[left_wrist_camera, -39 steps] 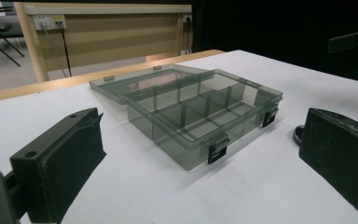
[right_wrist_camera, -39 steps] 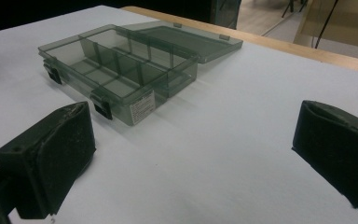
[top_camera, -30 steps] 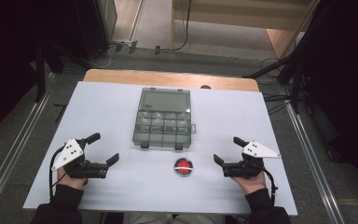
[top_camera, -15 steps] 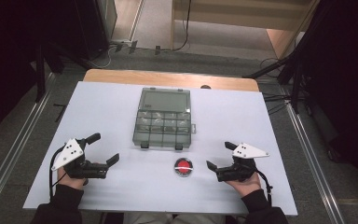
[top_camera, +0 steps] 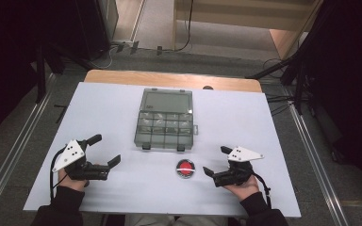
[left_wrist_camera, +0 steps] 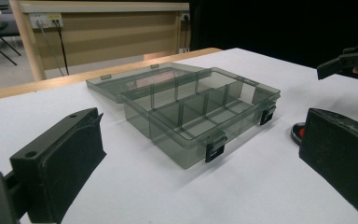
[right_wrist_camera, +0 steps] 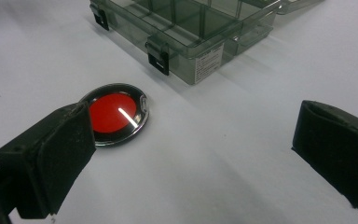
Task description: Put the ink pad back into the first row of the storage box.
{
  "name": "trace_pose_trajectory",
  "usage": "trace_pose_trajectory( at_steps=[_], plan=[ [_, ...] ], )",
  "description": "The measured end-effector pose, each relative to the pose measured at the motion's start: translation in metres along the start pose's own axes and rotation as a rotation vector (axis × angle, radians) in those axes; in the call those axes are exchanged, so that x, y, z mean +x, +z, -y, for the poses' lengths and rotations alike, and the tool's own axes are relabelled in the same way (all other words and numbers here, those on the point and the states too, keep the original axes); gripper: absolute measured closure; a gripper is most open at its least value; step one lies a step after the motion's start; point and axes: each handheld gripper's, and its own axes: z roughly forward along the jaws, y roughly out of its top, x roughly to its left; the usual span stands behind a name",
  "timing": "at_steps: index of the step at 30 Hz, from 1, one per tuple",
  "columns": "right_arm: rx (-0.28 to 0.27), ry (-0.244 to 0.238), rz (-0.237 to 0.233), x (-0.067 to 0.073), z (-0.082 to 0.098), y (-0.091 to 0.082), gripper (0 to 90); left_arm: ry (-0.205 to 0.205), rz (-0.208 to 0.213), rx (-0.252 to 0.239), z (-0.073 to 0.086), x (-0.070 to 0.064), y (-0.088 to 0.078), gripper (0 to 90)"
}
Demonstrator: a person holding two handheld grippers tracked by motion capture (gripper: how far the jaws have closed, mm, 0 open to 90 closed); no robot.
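White counter (top_camera: pixel 122 113) is filling mid-frame, with dark floor around it. I'm seeing the clear compartment box (top_camera: pixel 165 120) sitting open at center, lid flat behind it. Just below it, a red round disc (top_camera: pixel 185 168) is lying. My left claw (top_camera: pixel 104 151) is gaping wide at lower left; my right claw (top_camera: pixel 217 161) is hanging wide right of the disc, gripping nothing.

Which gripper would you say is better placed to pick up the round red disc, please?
Probably the right gripper: it is open and the red disc lies just beyond its jaw tips. The left gripper is open too, but farther off across the table.
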Motion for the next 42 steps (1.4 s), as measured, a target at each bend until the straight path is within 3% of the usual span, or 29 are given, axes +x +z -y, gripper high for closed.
trace_pose_trajectory(
  at_steps=[27, 42],
  plan=[
    [0.081, -0.042, -0.045, 0.017, -0.001, 0.022, 0.0, 0.004, 0.002, -0.005, -0.001, 0.0, 0.0, 0.0],
    [0.138, -0.112, -0.08, 0.037, -0.017, 0.043, 0.0, 0.006, 0.001, -0.003, 0.0, 0.0, 0.0, 0.0]
  ],
)
